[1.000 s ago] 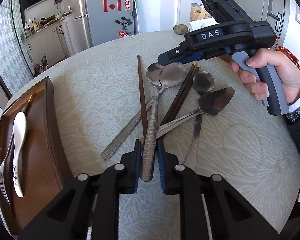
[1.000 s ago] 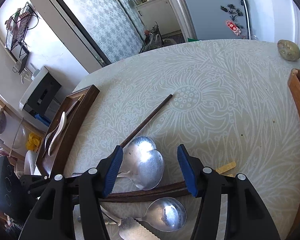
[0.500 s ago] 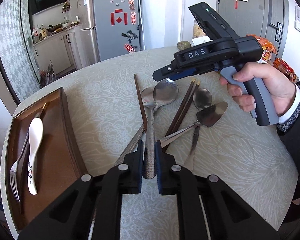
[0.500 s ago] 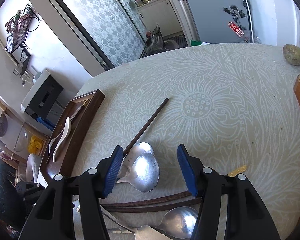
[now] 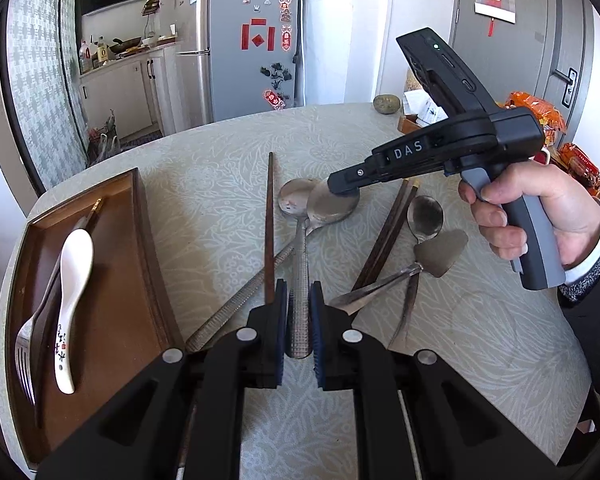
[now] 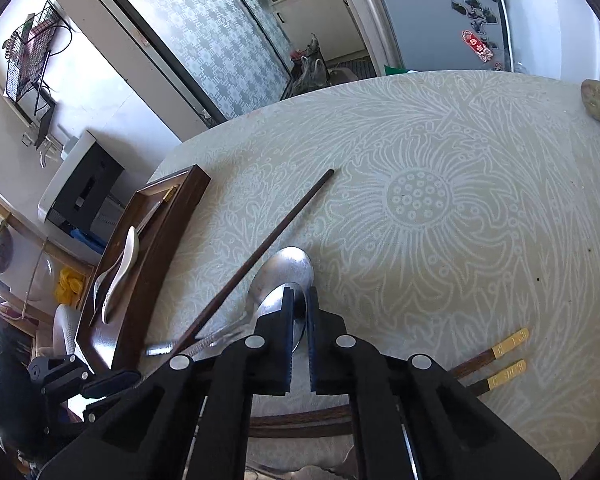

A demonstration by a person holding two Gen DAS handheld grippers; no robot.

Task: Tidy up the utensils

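We are working in a kitchen, over a round table with a pale flowered cloth, a fridge behind it. Our left gripper is clamping the textured handle of a spoon, pads pressed on both sides; its handle end is sitting between the fingers, and the bowl is lying far up the table against a second spoon bowl. Our right gripper is standing nearly closed over those two bowls; in the right wrist view its fingers are covering most of the nearer bowl, so we cannot tell whether the pads are touching metal. The left wrist view is showing what the right cannot: our right hand wrapping the grip, a third spoon, a cake server, and the fork and white spoon lying in the tray at the left edge. The right wrist view is giving us the gold tips of the paired chopsticks, whose shafts are disappearing under the gripper body, and the full single chopstick. In the left view that chopstick's lower end is hiding behind our left finger.
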